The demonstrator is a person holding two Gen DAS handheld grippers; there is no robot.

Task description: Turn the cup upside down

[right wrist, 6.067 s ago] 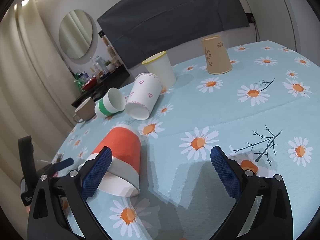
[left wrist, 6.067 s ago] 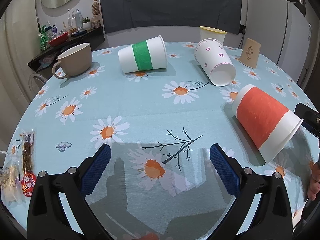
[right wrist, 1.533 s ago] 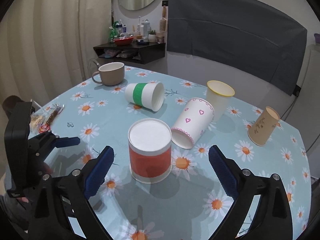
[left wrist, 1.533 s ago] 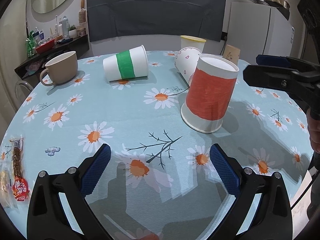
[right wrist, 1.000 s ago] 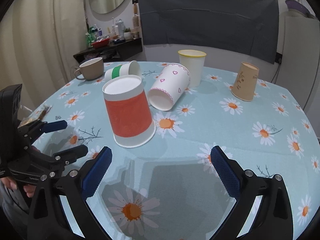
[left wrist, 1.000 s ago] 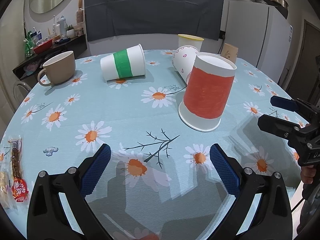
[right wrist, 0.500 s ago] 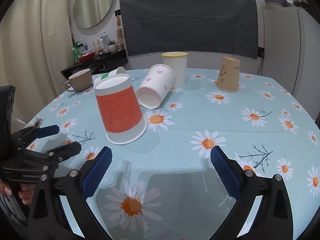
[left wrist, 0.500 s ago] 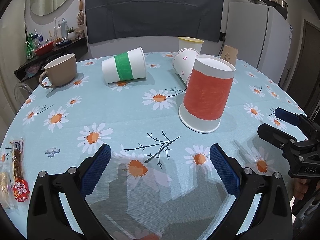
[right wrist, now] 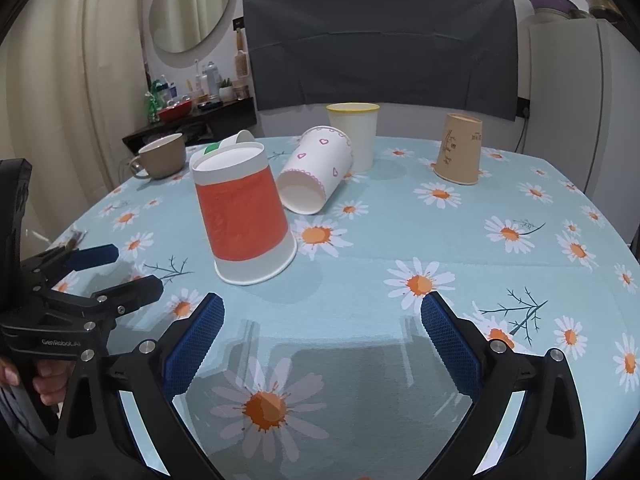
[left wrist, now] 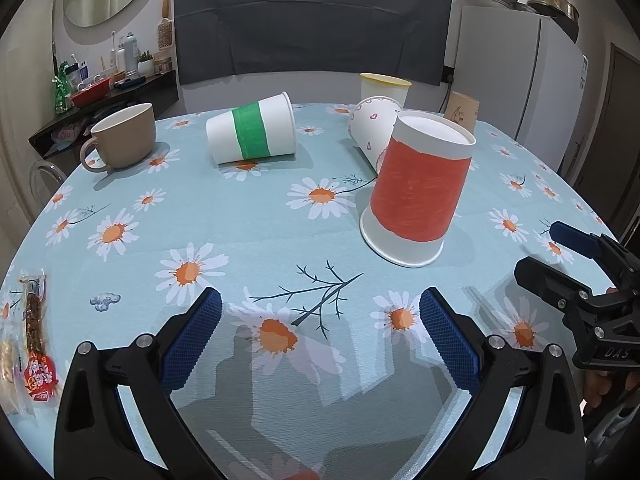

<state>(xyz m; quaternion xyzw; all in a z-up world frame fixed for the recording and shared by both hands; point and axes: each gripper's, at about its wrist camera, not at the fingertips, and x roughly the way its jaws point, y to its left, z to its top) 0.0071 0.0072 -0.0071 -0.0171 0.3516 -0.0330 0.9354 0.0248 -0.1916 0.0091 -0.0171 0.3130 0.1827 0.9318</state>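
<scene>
1. We see the left gripper (left wrist: 320, 334) spread wide and holding nothing, low over the worktop (left wrist: 240, 232); the right gripper (right wrist: 322, 334) is equally wide and empty.
2. From the right wrist view, the green-banded cup (right wrist: 236, 140) is mostly hidden behind the orange cup (right wrist: 244, 216). The snack packet (left wrist: 34, 344) is cut off at the left edge of the left wrist view.
3. The orange cup stands mouth-down on the worktop, white base up, just beside the heart-patterned cup (right wrist: 316, 172), which lies on its side.
</scene>
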